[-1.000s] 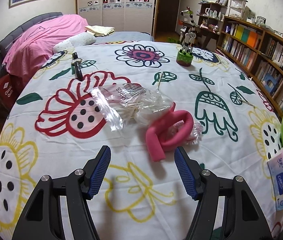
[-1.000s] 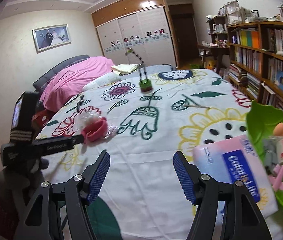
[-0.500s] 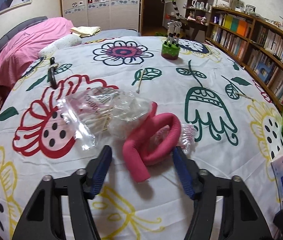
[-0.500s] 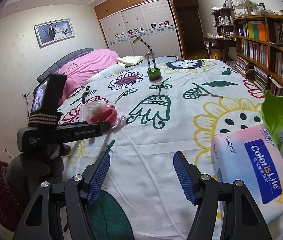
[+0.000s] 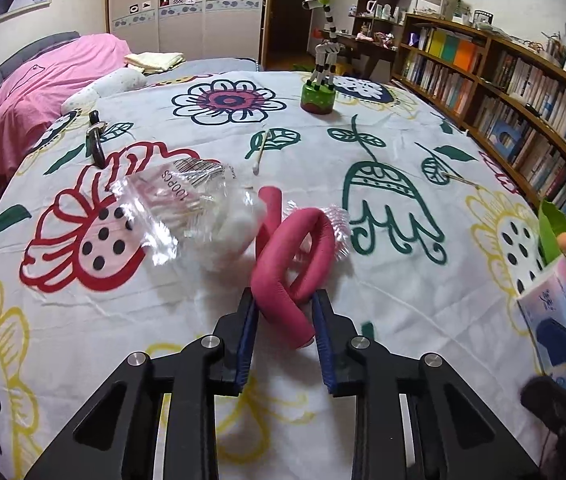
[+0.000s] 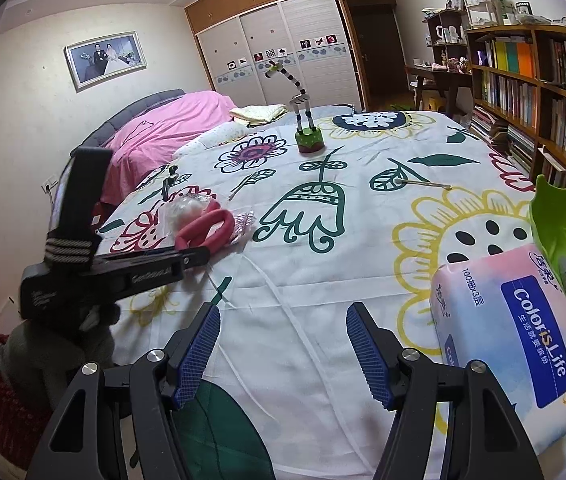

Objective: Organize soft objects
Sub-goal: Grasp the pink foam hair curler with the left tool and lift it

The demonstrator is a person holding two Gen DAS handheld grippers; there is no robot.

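Note:
A bent pink foam tube lies on the flowered bedspread, on top of a clear bag of cotton swabs and a bristly pink roller. My left gripper has its jaws closing around the near bend of the tube, and both blue pads touch it. From the right wrist view the same tube sits at the tip of the left gripper. My right gripper hangs open over bare bedspread, holding nothing. A pack of tissues lies just to its right.
A green leaf-shaped tray with small items sits behind the tissue pack. A toy giraffe on a green base stands far back. A loose cotton swab and a black clip lie on the spread. Bookshelves line the right wall.
My left gripper has come forward over the pink foam tube and its jaws have closed in from wide apart until they meet the tube. The right gripper has stayed put and open.

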